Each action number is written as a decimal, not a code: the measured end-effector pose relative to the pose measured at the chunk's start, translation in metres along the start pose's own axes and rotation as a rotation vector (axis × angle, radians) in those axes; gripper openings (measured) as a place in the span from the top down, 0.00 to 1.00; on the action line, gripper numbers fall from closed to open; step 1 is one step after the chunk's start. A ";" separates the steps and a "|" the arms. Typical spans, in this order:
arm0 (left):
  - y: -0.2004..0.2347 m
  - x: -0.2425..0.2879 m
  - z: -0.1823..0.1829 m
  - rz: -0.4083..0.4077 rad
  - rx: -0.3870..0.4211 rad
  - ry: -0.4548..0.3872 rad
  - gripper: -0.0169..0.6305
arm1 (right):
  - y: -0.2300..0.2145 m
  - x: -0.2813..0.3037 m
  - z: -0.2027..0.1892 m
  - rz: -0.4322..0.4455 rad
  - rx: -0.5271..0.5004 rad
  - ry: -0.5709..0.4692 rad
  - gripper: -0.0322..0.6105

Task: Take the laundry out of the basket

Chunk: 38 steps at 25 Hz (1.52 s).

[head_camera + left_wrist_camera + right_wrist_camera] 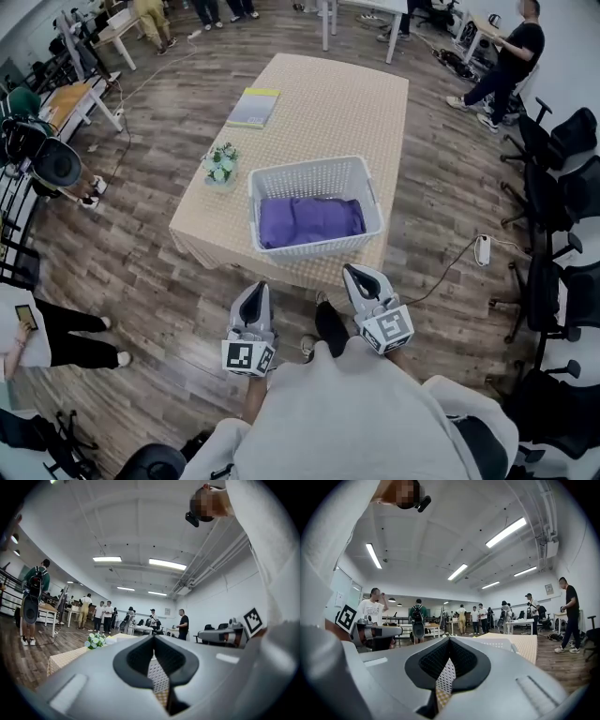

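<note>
A white plastic basket (pixel 314 178) stands at the near end of a table with a beige checked cloth (pixel 342 103). Folded purple laundry (pixel 309 221) lies inside it. Both grippers hang close to my body, short of the table's near edge and pointing at the basket. My left gripper (pixel 255 291) is shut and holds nothing. My right gripper (pixel 356 273) is likewise shut and empty. In the left gripper view the jaw tips (pixel 153 639) meet, with basket mesh (pixel 160 679) showing through the slot behind them. The right gripper view shows the same meeting tips (pixel 449 640) and the basket rim (pixel 499 643).
A yellow-green book (pixel 253 106) and a small pot of white flowers (pixel 221 164) lie on the table left of the basket. A power strip (pixel 483 249) and its cable are on the wooden floor at right, beside black office chairs (pixel 553 281). Several people stand around the room.
</note>
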State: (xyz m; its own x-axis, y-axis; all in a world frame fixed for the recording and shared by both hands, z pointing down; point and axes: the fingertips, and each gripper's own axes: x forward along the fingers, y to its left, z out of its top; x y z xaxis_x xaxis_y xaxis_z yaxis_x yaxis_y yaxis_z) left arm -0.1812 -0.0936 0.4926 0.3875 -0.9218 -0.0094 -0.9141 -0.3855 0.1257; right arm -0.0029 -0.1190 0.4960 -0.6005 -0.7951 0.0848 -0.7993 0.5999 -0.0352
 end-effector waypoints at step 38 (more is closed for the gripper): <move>0.119 0.183 0.042 0.072 0.056 -0.027 0.96 | -0.089 0.206 0.050 0.101 0.048 -0.071 0.95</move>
State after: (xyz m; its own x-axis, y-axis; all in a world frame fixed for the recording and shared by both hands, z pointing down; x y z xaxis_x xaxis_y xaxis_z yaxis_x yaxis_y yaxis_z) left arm -0.2235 -0.3101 0.4642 0.3177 -0.9477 -0.0291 -0.9451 -0.3190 0.0716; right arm -0.0565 -0.3407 0.4671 -0.6768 -0.7361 0.0075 -0.7337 0.6738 -0.0878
